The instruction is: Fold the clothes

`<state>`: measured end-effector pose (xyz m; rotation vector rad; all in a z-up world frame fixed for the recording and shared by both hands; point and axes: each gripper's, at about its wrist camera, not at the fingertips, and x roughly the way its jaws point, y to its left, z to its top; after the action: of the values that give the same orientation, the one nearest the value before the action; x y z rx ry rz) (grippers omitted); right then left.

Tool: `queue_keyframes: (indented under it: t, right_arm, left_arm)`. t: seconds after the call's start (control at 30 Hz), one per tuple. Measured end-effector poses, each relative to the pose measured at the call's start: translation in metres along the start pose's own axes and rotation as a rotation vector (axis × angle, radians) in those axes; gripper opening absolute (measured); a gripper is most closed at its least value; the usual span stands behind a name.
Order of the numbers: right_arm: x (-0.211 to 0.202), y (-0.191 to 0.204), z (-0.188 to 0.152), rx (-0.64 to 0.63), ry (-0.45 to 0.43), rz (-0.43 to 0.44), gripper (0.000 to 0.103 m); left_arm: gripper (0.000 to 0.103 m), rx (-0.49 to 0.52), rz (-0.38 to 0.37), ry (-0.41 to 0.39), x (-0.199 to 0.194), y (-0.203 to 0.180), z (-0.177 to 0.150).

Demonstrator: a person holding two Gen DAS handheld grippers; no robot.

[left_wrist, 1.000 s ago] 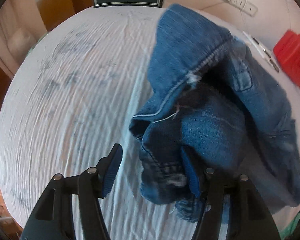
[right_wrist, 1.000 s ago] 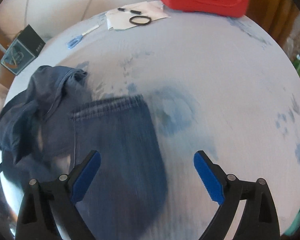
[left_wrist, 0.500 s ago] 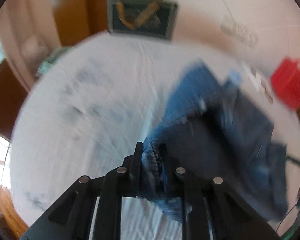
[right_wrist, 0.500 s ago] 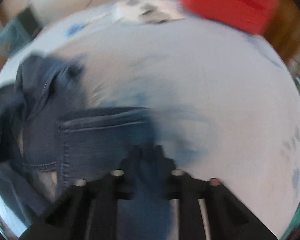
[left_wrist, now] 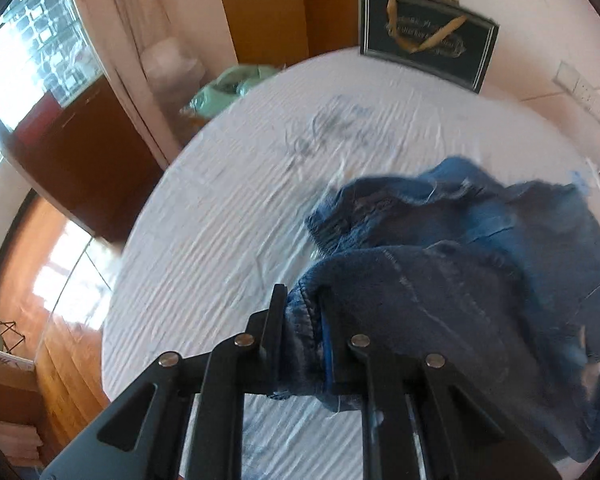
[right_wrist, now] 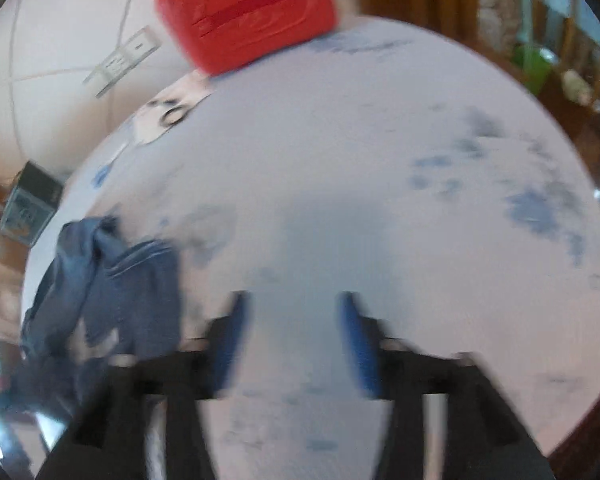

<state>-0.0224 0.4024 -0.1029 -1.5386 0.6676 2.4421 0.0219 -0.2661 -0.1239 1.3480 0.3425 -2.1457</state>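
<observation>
A crumpled pair of blue jeans (left_wrist: 460,264) lies on the white sheet (left_wrist: 228,232) of a round table. My left gripper (left_wrist: 302,312) is shut on a bunched edge of the jeans and holds it above the sheet. In the right wrist view the jeans (right_wrist: 108,296) lie at the left, apart from my right gripper (right_wrist: 292,316). The right gripper is open and empty over the stained sheet (right_wrist: 380,200). That view is blurred.
A red case (right_wrist: 248,16) stands at the table's far edge, with a paper and small black items (right_wrist: 168,116) beside it. A dark gift bag (left_wrist: 428,36) stands at the back, a green bag (left_wrist: 232,84) by the left edge. Wooden floor lies below.
My left gripper closed on the jeans and lifted them. My right gripper closed on the jeans half a second ago, then let go, opened and swung right, away from them.
</observation>
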Motion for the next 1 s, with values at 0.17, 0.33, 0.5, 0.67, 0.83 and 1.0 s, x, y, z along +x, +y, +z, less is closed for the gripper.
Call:
queue_keyframes:
  t: [0.17, 0.33, 0.5, 0.67, 0.83, 1.0]
  right_arm:
    - [0.053, 0.071, 0.016, -0.128, 0.054, 0.017, 0.094]
    - [0.101, 0.13, 0.031, -0.242, 0.072, -0.041, 0.094]
    - [0.136, 0.167, 0.021, -0.368, 0.145, -0.143, 0.063]
    - [0.098, 0.162, 0.01, -0.389, 0.132, -0.157, 0.006]
    - [-0.004, 0.055, 0.005, -0.088, -0.003, -0.214, 0.006]
    - [-0.039, -0.037, -0.048, 0.126, 0.09, -0.319, 0.016]
  left_arm:
    - [0.015, 0.013, -0.013, -0.005, 0.013, 0.003, 0.0]
    - [0.015, 0.011, -0.041, 0.008, 0.02, 0.009, -0.003]
    - [0.015, 0.023, -0.072, 0.033, 0.024, 0.014, -0.01]
    - [0.015, 0.027, -0.131, 0.054, 0.029, 0.021, -0.008]
    - [0.015, 0.058, -0.237, 0.082, 0.026, 0.021, -0.01]
    - [0.019, 0.178, -0.246, 0.135, 0.028, -0.001, -0.032]
